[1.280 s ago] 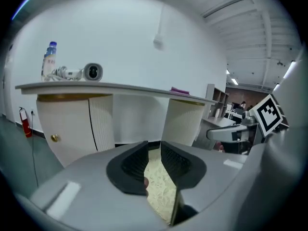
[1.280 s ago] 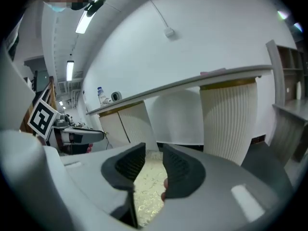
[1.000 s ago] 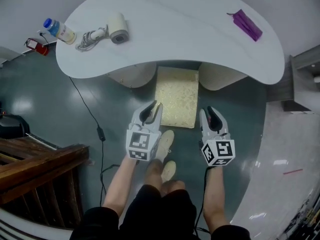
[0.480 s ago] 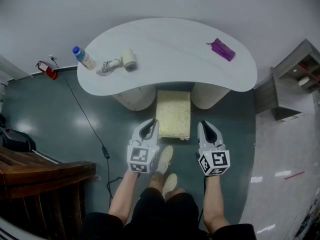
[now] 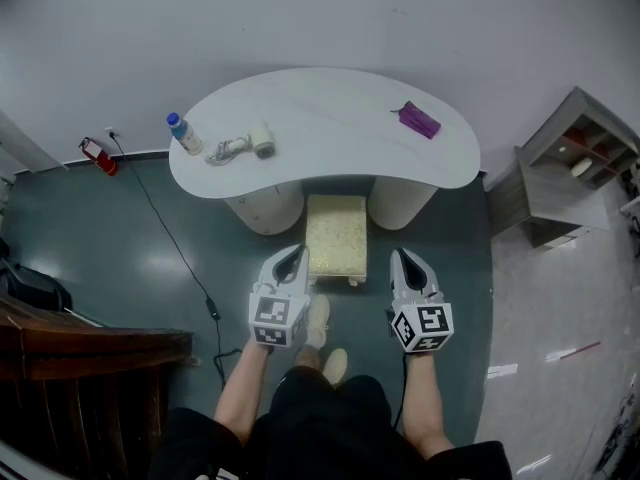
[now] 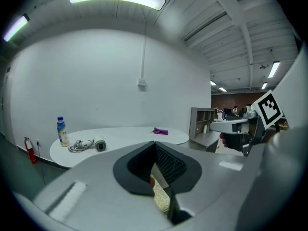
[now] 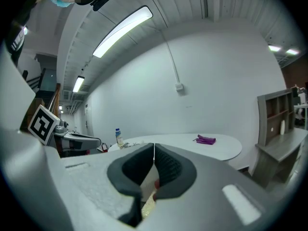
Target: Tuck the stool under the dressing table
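Head view: cream square stool (image 5: 335, 246) between white curved dressing table (image 5: 330, 118) pedestals (image 5: 266, 208) | gripper views: stool nearly hidden | my left tongs (image 5: 292, 255), right tongs (image 5: 404, 260): closed, empty.

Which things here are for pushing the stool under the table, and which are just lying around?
For the job: stool, dressing table, left gripper and right gripper, both shut and empty.

Just lying about: bottle, hair dryer, purple object, red fire extinguisher, shelf unit.
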{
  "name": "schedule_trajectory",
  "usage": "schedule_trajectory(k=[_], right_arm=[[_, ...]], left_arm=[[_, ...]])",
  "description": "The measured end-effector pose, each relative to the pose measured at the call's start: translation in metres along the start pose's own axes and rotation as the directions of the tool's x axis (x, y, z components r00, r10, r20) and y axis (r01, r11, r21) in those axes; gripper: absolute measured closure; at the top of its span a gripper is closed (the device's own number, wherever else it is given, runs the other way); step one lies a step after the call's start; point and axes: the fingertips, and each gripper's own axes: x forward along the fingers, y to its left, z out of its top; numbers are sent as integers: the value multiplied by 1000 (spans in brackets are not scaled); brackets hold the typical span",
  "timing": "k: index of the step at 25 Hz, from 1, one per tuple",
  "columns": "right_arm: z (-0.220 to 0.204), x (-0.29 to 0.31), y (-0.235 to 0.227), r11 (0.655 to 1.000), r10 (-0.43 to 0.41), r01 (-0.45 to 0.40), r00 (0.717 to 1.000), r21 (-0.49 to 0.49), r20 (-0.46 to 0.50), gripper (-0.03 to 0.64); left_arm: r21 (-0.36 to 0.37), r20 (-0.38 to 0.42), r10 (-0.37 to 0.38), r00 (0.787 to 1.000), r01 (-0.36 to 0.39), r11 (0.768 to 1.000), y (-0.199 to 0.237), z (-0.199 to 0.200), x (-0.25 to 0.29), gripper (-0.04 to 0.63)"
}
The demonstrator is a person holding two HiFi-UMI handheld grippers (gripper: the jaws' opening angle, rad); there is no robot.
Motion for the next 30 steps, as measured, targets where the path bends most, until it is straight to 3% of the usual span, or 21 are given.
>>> schedule_trajectory(k=[8, 15, 30], right_arm=[[16, -57, 21, 1000, -16, 16, 1000, -16, -14, 609], [13, -88, 38, 999, -34, 34, 999, -13, -14, 609], [6, -94, 53, 999, -28, 28, 999, -22, -22, 609]], left_arm=[[-27, 44, -23, 999, 24, 999, -22, 32, -54, 588], [-80, 51, -1, 999, 5, 997, -18, 24, -91, 588], [-36, 54, -13, 998, 15, 999, -20, 21, -108, 588]])
